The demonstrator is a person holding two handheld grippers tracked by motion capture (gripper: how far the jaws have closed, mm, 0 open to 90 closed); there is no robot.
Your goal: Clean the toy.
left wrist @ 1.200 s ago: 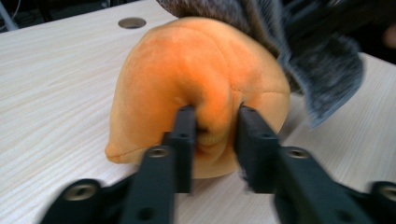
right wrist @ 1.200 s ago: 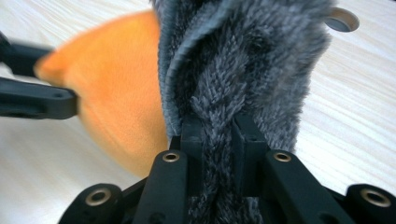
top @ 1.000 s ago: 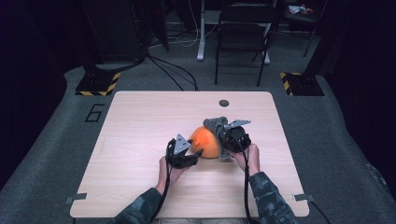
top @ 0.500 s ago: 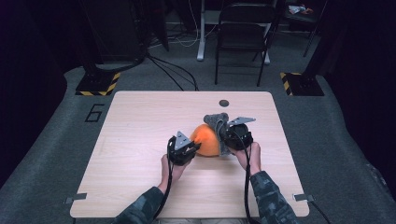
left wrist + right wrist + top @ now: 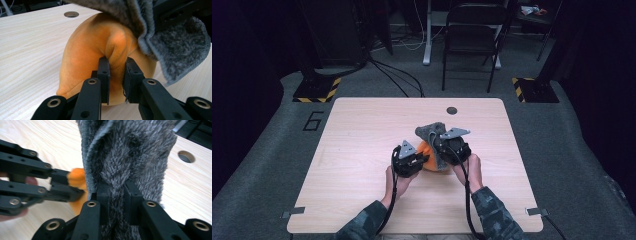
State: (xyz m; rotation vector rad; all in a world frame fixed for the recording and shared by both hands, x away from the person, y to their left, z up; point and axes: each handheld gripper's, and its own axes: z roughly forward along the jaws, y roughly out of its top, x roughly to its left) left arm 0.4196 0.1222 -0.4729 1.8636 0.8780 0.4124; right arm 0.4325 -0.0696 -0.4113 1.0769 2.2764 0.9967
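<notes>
Pale tabletop (image 5: pixel 362 145) — mid-board sits an orange plush piece (image 5: pixel 85 52) with a grey fleece cover (image 5: pixel 130 152) draped over it; both soft, light, floppy. Left tongs (image 5: pixel 117 75) have just closed, pinching an orange fold; right tongs (image 5: pixel 117 195) clamp a bunched grey ridge — best held by folds.

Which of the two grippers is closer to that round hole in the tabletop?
Right. The right gripper, shut on the grey fuzzy cloth, sits just short of the hole; the left gripper, pinching the orange plush, is farther back.
</notes>
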